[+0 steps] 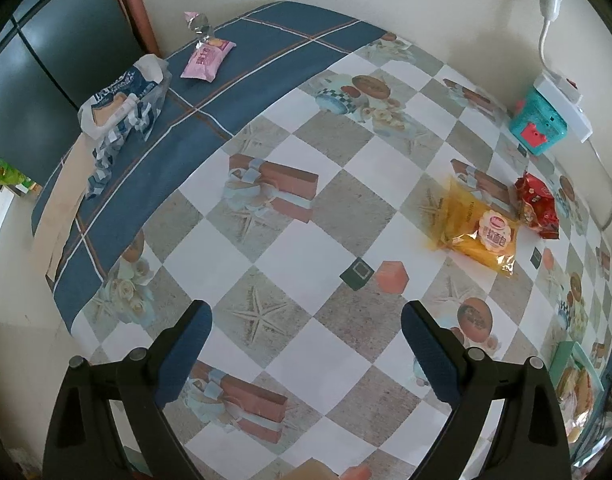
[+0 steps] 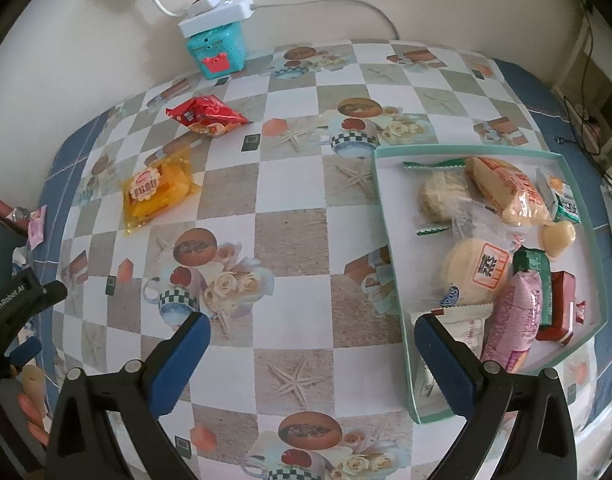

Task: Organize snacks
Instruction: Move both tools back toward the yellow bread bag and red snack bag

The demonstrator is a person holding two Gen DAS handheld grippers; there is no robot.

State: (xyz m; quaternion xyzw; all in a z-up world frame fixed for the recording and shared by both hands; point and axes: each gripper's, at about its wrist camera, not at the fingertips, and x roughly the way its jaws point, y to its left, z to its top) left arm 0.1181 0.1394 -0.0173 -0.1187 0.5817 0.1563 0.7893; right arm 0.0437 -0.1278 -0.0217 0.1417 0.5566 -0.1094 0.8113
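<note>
A table (image 2: 297,240) covered by a chequered printed cloth with a blue border is seen in both wrist views. In the right wrist view a shallow tray (image 2: 390,240) with a teal rim is found at about three o'clock, filled with wrapped snacks: a round pale cake (image 2: 472,272), an orange-printed bread pack (image 2: 510,190), a pink packet (image 2: 516,320) and a dark red bar (image 2: 560,312) among them.

Outside the tray, a yellow bread packet (image 2: 155,192) is seen at nine o'clock in that view, and a red snack packet (image 2: 205,114) lies just beyond it, towards ten o'clock. A teal box (image 2: 217,54) with a white power strip (image 2: 215,12) resting on it is set against the wall at eleven o'clock.

In the left wrist view a blue-and-white bag (image 1: 121,108) is seen at ten o'clock on the blue border, and a pink packet (image 1: 207,60) at eleven o'clock.

The left gripper (image 1: 306,344) is held wide, nothing being between its blue pads; bare cloth is seen below it. The right gripper (image 2: 312,354) is likewise spread wide and empty, its right finger seen over the tray's near corner.
</note>
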